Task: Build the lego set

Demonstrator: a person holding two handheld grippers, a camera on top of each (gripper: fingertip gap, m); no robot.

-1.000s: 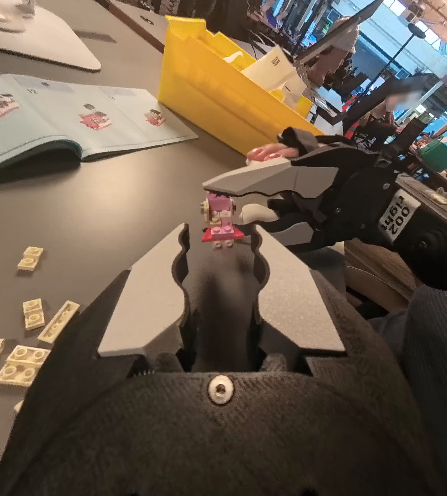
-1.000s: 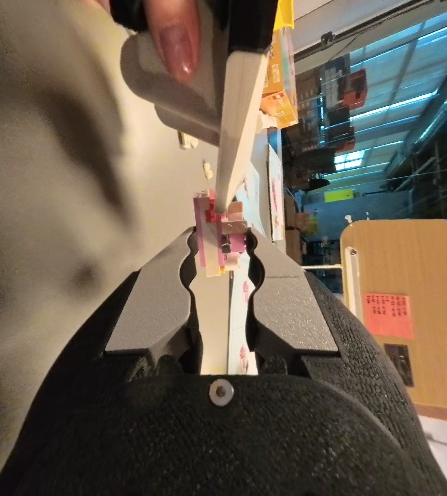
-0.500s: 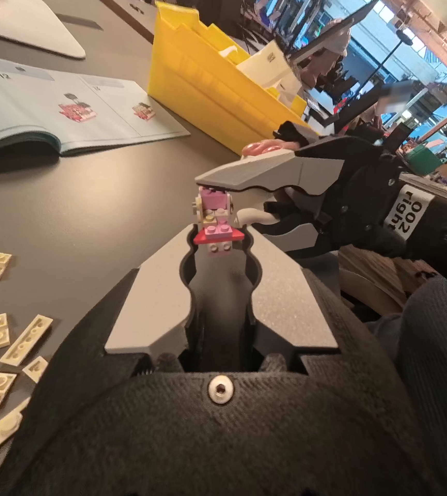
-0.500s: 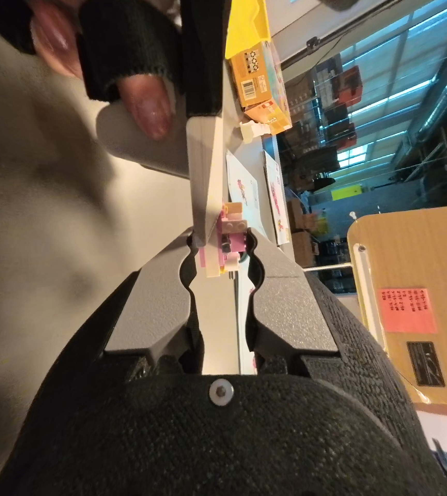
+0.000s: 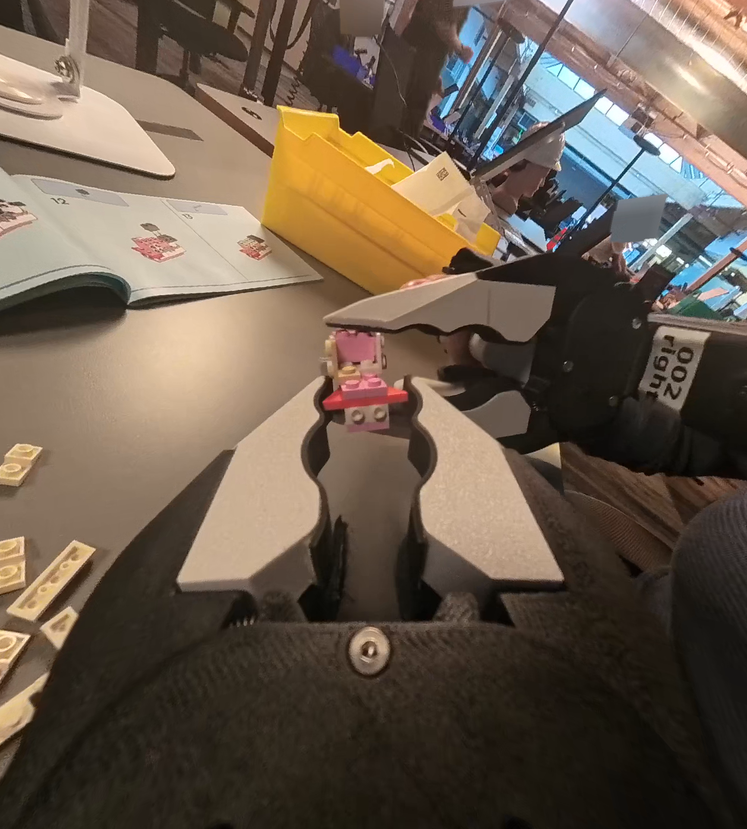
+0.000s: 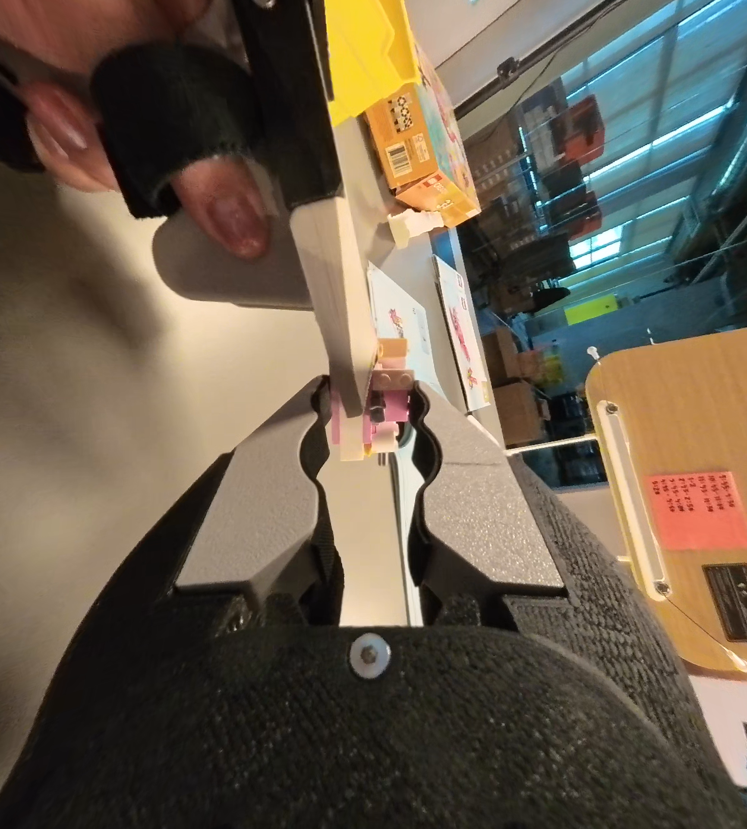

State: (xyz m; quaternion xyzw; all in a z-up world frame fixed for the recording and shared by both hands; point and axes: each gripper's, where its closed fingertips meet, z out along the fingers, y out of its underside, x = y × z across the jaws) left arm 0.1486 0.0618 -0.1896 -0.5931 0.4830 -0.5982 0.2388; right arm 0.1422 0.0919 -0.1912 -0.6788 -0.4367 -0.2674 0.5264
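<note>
Pink brick model (image 5: 359, 386), a small build of pink, cream and tan pieces with a red plate across it, sits right at our fingertips, held off the grey table (image 5: 147, 386) between both tools. Our left gripper (image 5: 366, 396) has its two grey fingers closed in on the red plate, one tip at each end of it. Our right gripper (image 6: 372, 406) comes in from the right of the left one and clamps the same model top and bottom; in its own view the pads press the pink and cream sides of the build, and a left finger (image 6: 340, 314) crosses in front of it. A person's fingers in black straps (image 6: 174, 134) work the left tool's trigger.

Ahead and to the left of the left gripper lies an open instruction booklet (image 5: 93, 242), with a white flat base (image 5: 93, 134) beyond it. Straight ahead stands a yellow bin (image 5: 353, 224) with white paper packets inside. Down to the left of the left gripper, loose cream plates (image 5: 17, 583) are scattered on the table. From the right gripper we see an orange box (image 6: 416, 148) beside the bin, and a wooden chair back (image 6: 699, 493) off to the right
</note>
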